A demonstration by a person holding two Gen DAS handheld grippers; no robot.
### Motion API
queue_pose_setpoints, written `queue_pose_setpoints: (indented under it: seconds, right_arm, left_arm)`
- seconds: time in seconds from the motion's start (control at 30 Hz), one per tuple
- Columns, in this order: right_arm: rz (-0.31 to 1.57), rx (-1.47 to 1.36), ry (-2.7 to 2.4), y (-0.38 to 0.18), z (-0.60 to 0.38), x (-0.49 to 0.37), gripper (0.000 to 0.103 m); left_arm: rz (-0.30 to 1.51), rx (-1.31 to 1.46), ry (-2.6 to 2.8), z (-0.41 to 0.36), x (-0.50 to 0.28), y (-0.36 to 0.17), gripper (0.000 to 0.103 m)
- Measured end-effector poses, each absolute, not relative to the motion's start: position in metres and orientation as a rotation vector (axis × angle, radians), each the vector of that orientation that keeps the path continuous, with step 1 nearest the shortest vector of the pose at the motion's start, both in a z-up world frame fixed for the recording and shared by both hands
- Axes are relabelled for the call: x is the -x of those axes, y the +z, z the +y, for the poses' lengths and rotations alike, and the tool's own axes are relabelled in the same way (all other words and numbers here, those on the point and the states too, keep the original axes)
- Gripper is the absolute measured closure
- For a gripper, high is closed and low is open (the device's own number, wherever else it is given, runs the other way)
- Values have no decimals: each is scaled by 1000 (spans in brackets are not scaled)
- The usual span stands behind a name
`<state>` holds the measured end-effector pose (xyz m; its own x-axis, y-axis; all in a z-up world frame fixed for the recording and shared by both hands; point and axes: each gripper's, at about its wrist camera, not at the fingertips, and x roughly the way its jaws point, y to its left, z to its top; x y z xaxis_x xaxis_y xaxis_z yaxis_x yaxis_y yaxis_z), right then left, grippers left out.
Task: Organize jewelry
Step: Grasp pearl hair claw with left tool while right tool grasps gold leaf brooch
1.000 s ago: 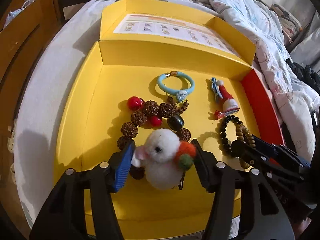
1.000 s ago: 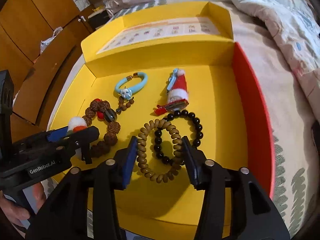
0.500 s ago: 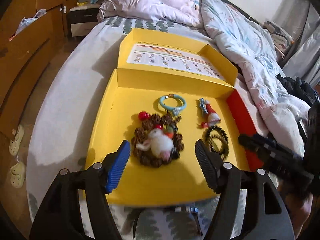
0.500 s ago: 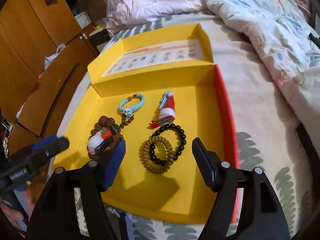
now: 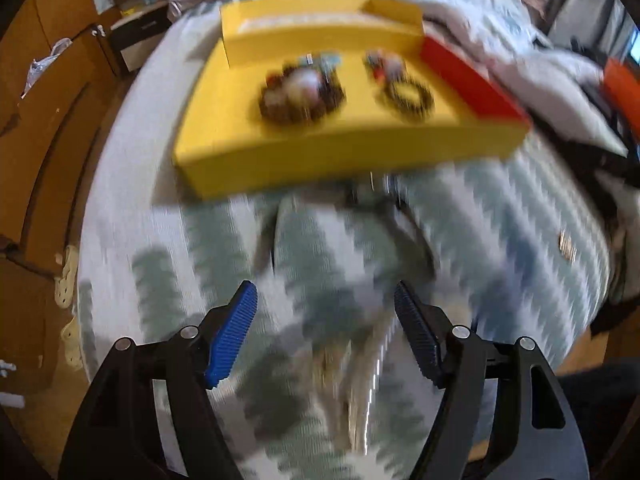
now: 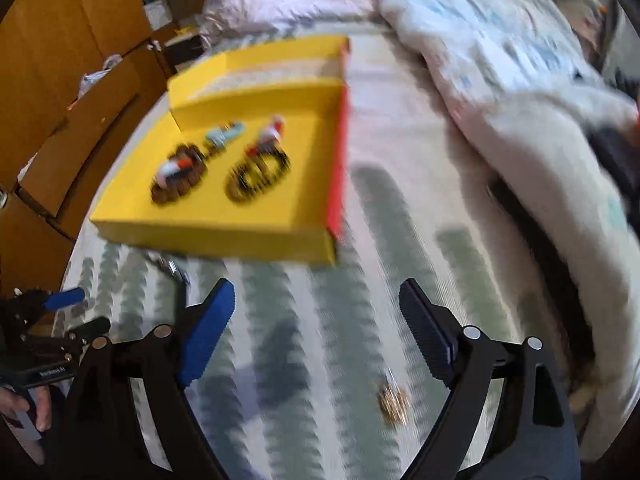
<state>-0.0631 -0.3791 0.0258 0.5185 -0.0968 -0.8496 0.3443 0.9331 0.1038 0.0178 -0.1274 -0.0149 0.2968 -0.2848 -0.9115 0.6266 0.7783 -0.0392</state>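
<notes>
Both views badly smeared. The yellow box [image 5: 280,160] lies open on the patterned bedspread [image 6: 320,340], its red side wall [image 6: 338,152] toward the rumpled duvet [image 6: 520,140].

Inside it we count two clusters. One is a ring of dark knobbly beads with a white pom-pom charm [image 5: 300,88] on top. The other, nearer the red wall, is a pair of bead bracelets [image 6: 258,174] lying overlapped. Behind them are a pale blue bangle [image 6: 224,134] and a small red-and-white charm [image 6: 270,134], too blurred to say more. The low walls likely keep the loose pieces from rolling into the bedding.

Left gripper [image 5: 326,332]: jaws opening, nothing between them — only bedspread below. Right gripper [image 6: 316,328]: likewise opening wide and empty. Both hang well short of the box.

A small golden-brown piece [image 6: 394,404] lies on the spread beside the right gripper — we judge it the next to collect. Something metallic [image 5: 384,196] pokes out at the box's near edge; identity unclear.
</notes>
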Motion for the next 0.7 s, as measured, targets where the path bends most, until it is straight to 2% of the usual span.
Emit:
queue_pose_setpoints:
  seconds: [0.27,0.4,0.7]
  right_arm:
    - [1153,-330,-382,-6,-391,109,17]
    - [1245,-316,-402,-25,-392,105,17]
    - [1301,-311,-380,-38,-384,90,20]
  left_arm:
    - [1138,-435,-579,-126,2,-36,32]
    - [1125,-450,-568,-128,4,-37,31]
    - [1149,-381,-654,-125,13,-31,31]
